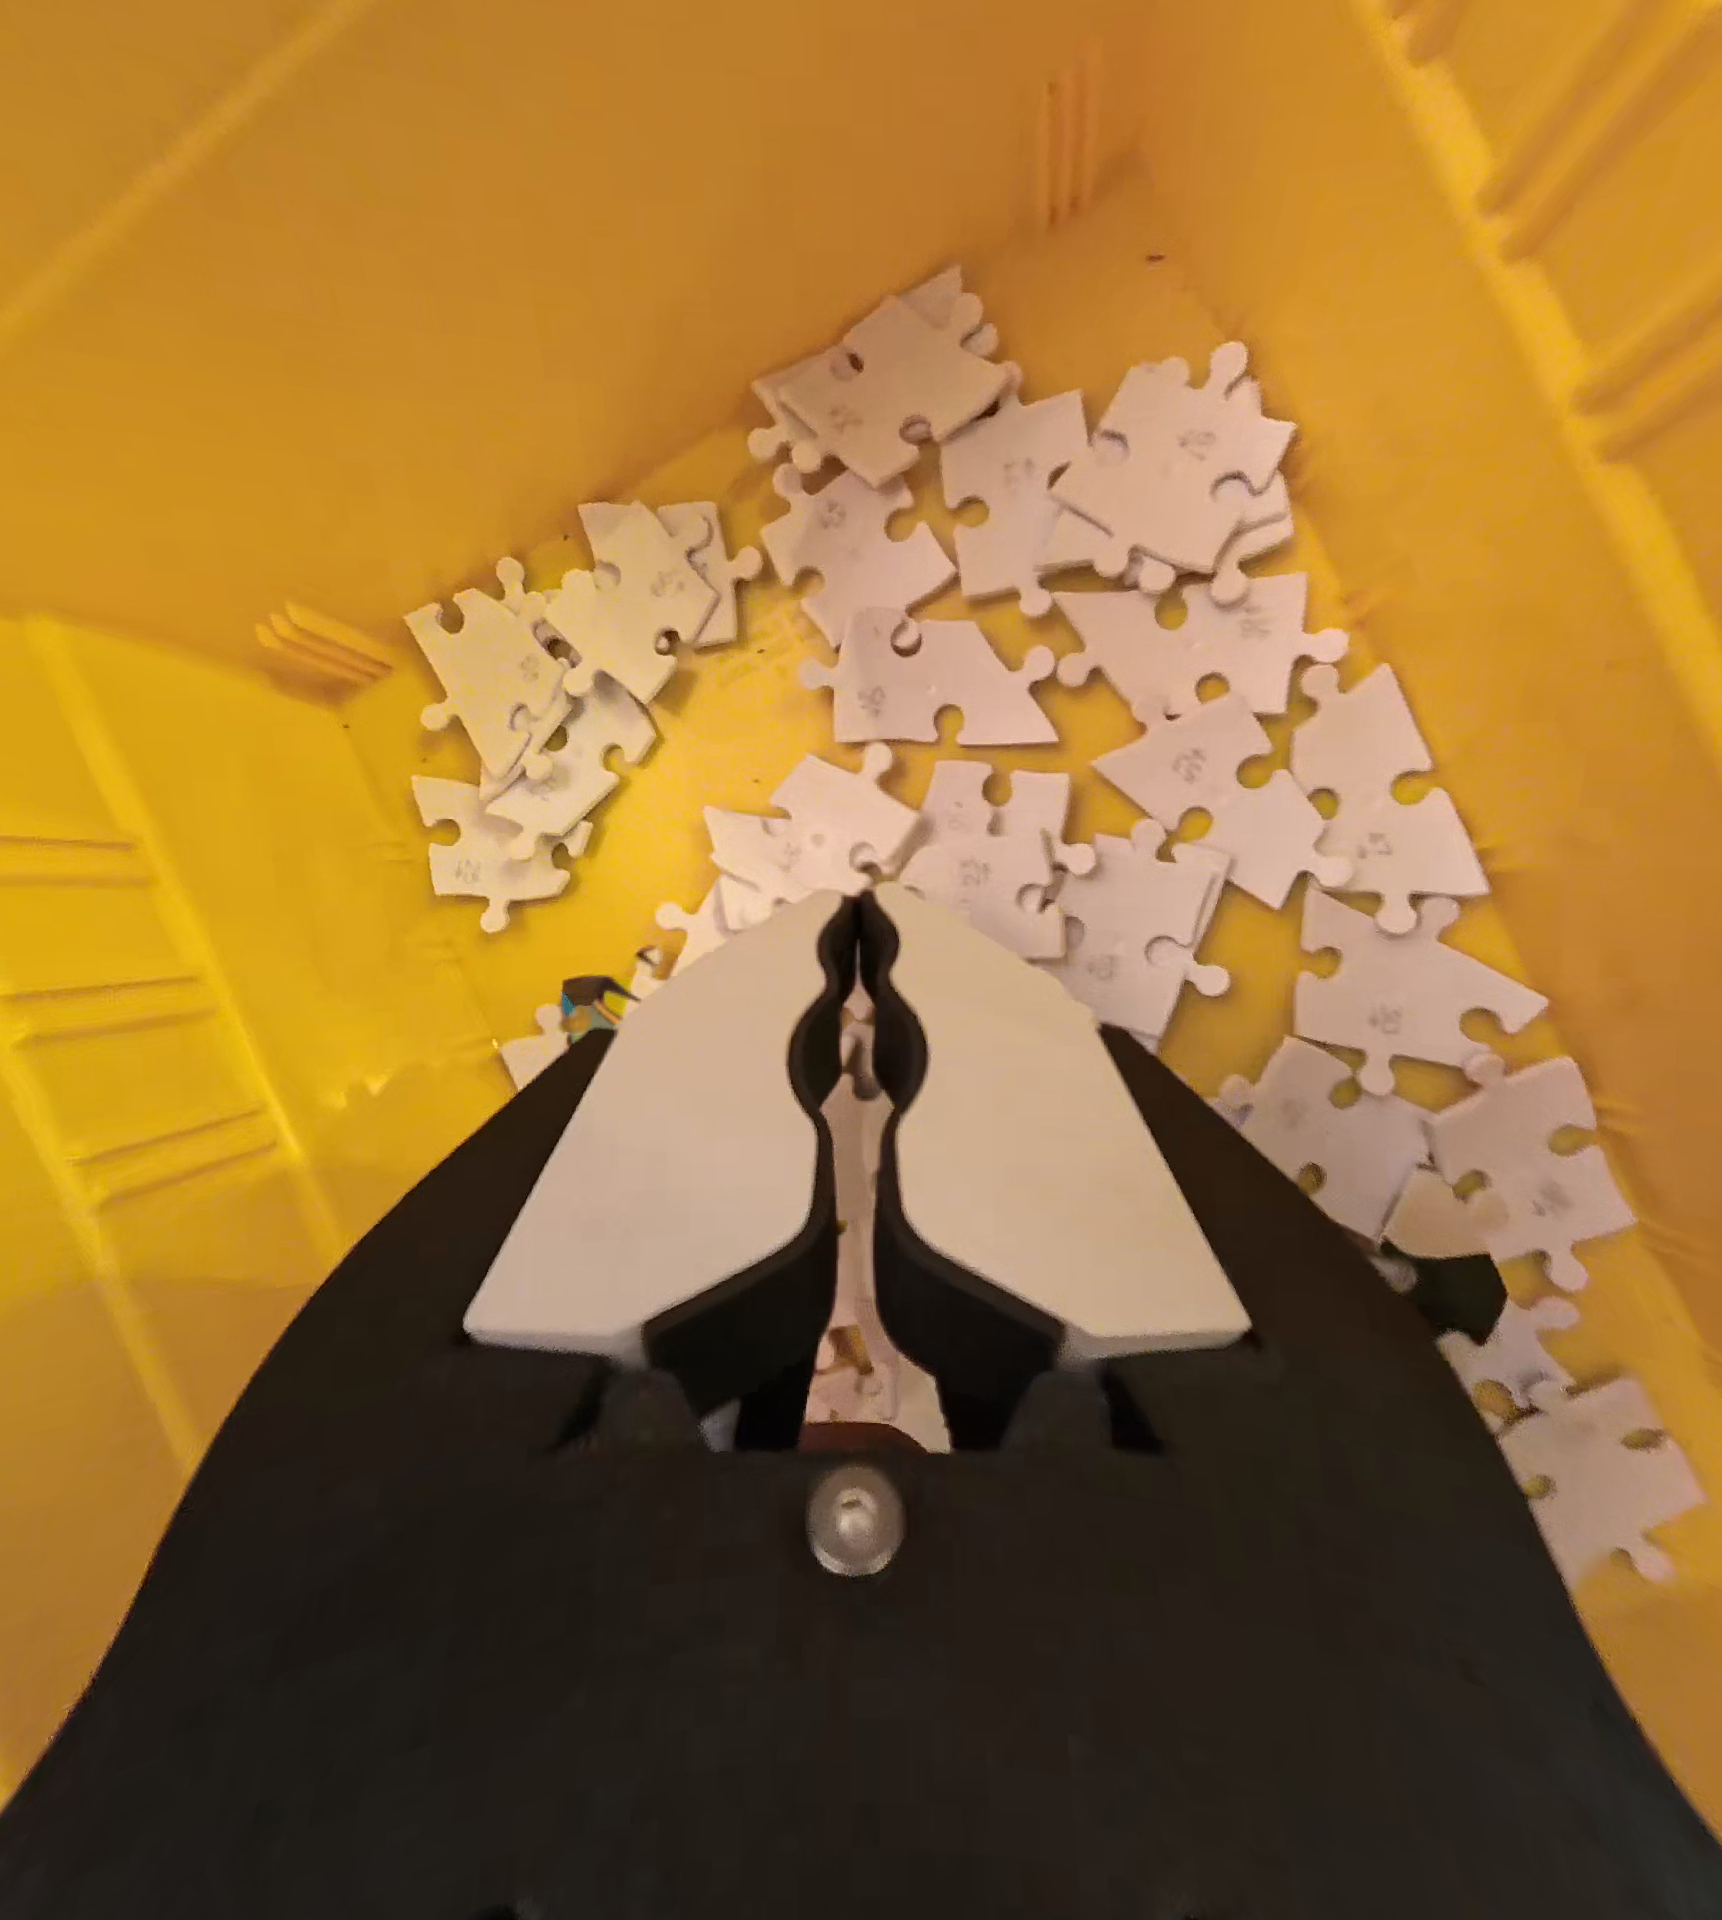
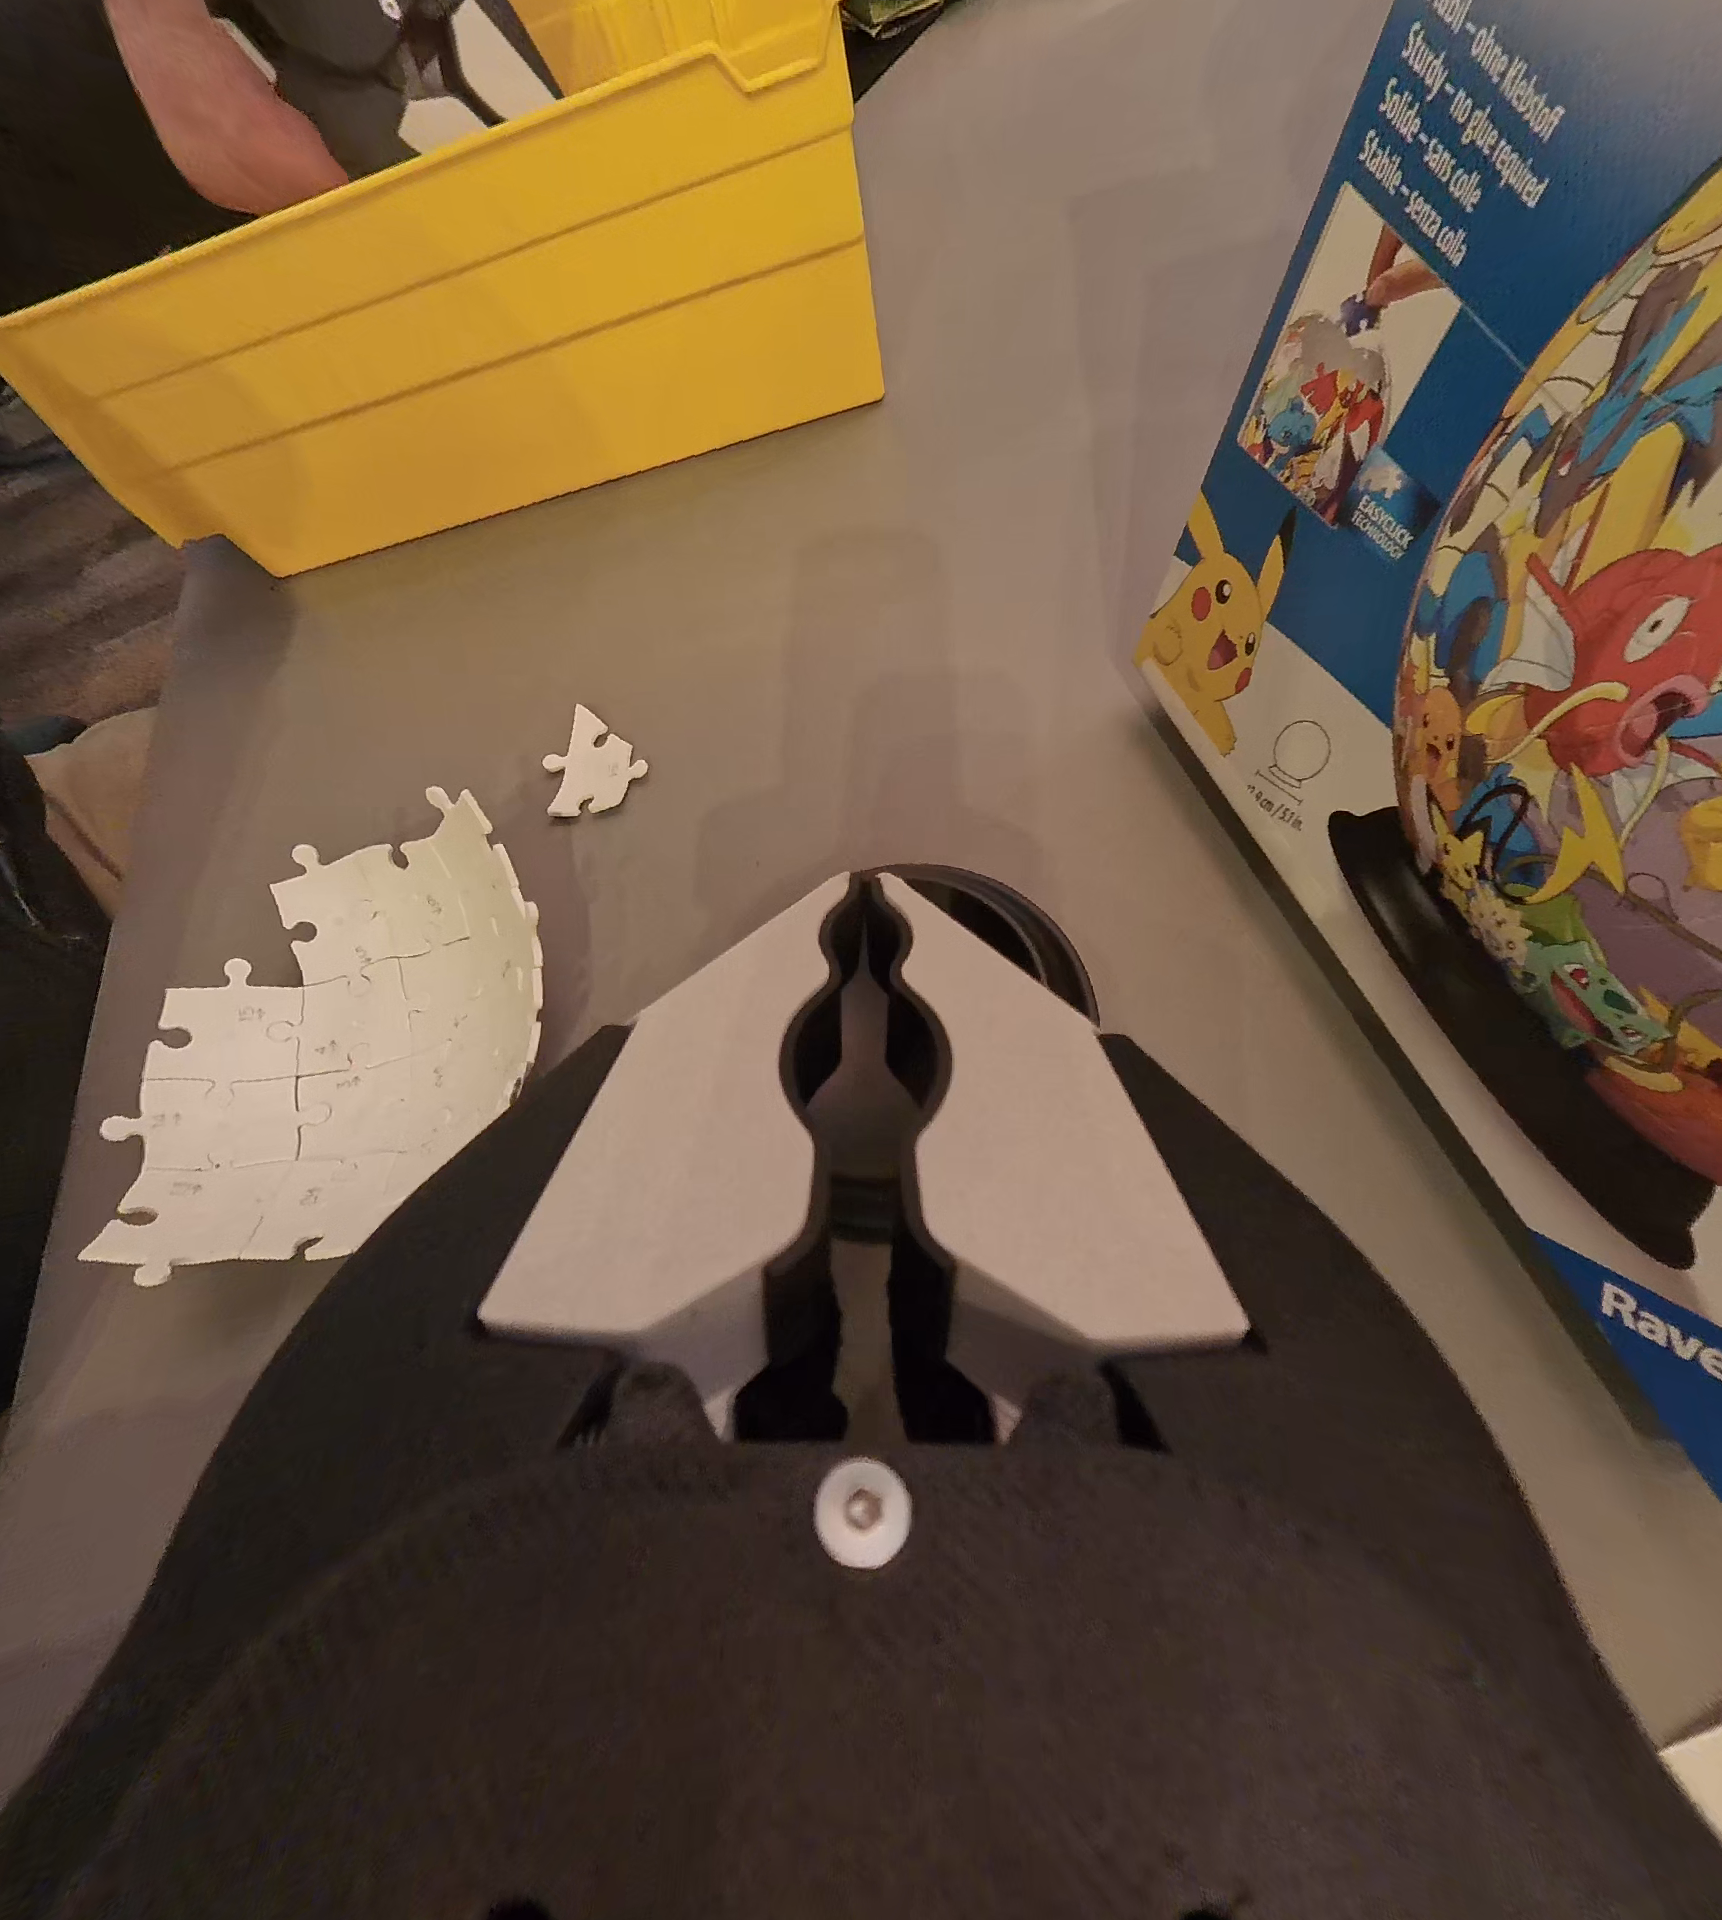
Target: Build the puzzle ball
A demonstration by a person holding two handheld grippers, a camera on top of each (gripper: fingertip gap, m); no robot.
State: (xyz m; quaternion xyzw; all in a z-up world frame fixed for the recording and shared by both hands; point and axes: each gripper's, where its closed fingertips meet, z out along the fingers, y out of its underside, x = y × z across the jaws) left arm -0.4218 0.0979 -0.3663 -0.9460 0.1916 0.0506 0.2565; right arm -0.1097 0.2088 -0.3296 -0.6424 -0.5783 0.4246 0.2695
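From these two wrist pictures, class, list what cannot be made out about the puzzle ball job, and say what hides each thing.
- Left wrist view: whether the left gripper pinches a loose piece; its fingertips cover the contact.
- Left wrist view: pieces low in the yellow bin, hidden by the gripper body.
- Right wrist view: the black ring, mostly behind the right gripper.
- Right wrist view: the assembled section, its lower right edge covered by the gripper.
- Right wrist view: the puzzle box, cut off by the frame.

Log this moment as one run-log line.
left gripper: shut, in yellow bin, tips at loose pieces | right gripper: shut, empty, over table | partial shell, single piece on table
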